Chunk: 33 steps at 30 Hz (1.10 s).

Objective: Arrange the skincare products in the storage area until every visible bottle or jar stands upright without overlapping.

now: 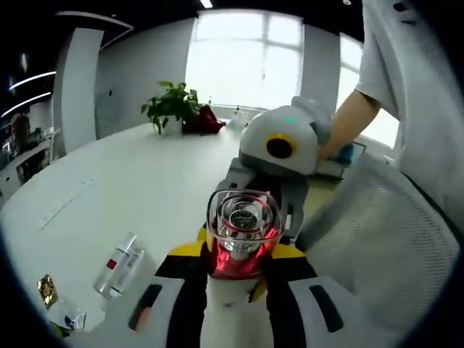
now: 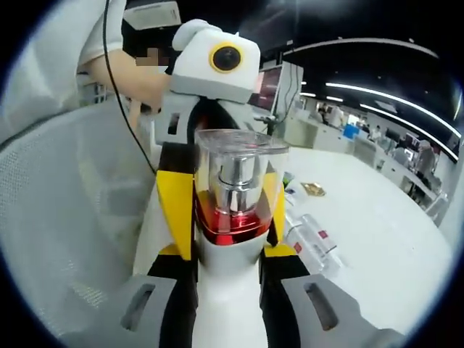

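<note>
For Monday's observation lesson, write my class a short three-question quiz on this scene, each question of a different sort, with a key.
1. True or false: the clear bottle on the white table stands upright.
2. The right gripper has its fingers around: A a plant, B a red bottle, C a sachet.
3. Fill in: far along the table stands a potted ____.
Key: 1 false, it lies down; 2 B; 3 plant.

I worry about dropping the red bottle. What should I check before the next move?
1. Red bottle clamped between right gripper fingers: ok.
2. Left gripper gripping it too: ok.
3. Its clear cap seated: ok.
4. Clear bottle standing upright: not ok, it lies on its side.
5. Bare table to set down on: ok.
</note>
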Available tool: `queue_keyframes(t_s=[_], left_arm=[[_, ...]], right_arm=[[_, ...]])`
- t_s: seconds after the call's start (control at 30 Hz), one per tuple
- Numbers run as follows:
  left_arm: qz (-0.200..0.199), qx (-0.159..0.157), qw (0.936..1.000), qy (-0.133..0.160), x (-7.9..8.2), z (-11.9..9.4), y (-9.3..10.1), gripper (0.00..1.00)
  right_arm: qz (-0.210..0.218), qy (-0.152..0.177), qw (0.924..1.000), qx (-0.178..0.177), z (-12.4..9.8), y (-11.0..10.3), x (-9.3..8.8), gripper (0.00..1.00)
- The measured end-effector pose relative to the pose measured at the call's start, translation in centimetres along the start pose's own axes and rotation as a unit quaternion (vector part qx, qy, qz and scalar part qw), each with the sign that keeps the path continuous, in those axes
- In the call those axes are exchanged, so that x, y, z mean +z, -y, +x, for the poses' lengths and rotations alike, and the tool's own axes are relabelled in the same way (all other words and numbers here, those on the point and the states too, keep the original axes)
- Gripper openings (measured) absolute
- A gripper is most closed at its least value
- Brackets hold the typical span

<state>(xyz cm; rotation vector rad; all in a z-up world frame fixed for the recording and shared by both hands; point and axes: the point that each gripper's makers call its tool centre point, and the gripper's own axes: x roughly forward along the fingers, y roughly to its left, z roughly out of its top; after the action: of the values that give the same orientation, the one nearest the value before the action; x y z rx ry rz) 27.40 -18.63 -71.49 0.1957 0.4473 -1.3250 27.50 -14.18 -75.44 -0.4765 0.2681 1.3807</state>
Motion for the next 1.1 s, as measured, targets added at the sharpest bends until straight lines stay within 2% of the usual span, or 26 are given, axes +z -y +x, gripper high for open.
queue_keyframes(t_s=[0.33,0.5,0.57,0.87,1.0,1.03,1.1], left_arm=[[-0.003,-0.012,0.9998,0.013,2.1,3.4,-1.1,0.24],[-0.001,-0.012,0.9996,0.024,3.3,5.2,-2.4,0.24],[-0.002,-0.009,0.9996,0.029,3.6,5.8,-3.8,0.24],[-0.01,-0.007,0.9995,0.028,3.9,6.3,-7.3,0.25],[-0.01,-0.004,0.9995,0.029,4.1,6.4,-7.7,0.26],[-0.01,-0.004,0.9995,0.029,4.3,6.6,-8.7,0.26],[-0.009,-0.003,0.9995,0.029,4.4,6.6,-9.3,0.26]], right_arm=[[0.037,0.002,0.9988,-0.033,-2.6,2.9,-2.0,0.31],[0.05,0.003,0.9974,-0.051,-3.7,5.1,-2.9,0.31],[0.052,0.004,0.997,-0.057,-3.8,6.0,-3.2,0.31],[0.059,0.014,0.9952,-0.077,-3.5,9.6,-3.5,0.31],[0.065,0.018,0.994,-0.086,-3.2,10.9,-3.6,0.31],[0.066,0.019,0.9938,-0.088,-3.1,11.3,-3.7,0.31],[0.068,0.02,0.9934,-0.089,-3.0,11.7,-3.7,0.31]])
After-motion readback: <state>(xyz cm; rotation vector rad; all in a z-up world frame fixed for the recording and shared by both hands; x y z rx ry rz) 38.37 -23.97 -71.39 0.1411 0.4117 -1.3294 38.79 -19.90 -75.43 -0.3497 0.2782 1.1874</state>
